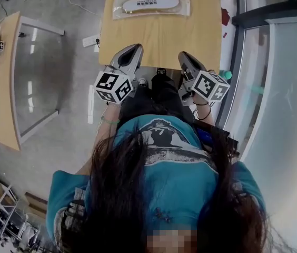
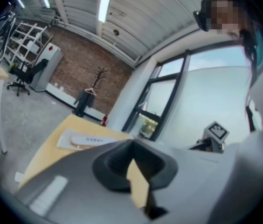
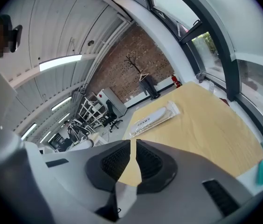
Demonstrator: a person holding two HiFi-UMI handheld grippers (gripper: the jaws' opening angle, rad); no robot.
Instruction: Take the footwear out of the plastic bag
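Footwear (image 1: 151,3), pale, flat inside clear plastic bag (image 1: 118,10)

Office-lab — brick wall (image 2: 89,64), swivel chair (image 2: 26,76), shelving racks (image 2: 25,37)

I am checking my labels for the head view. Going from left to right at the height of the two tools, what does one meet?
Side desk → left tool → right tool → window.
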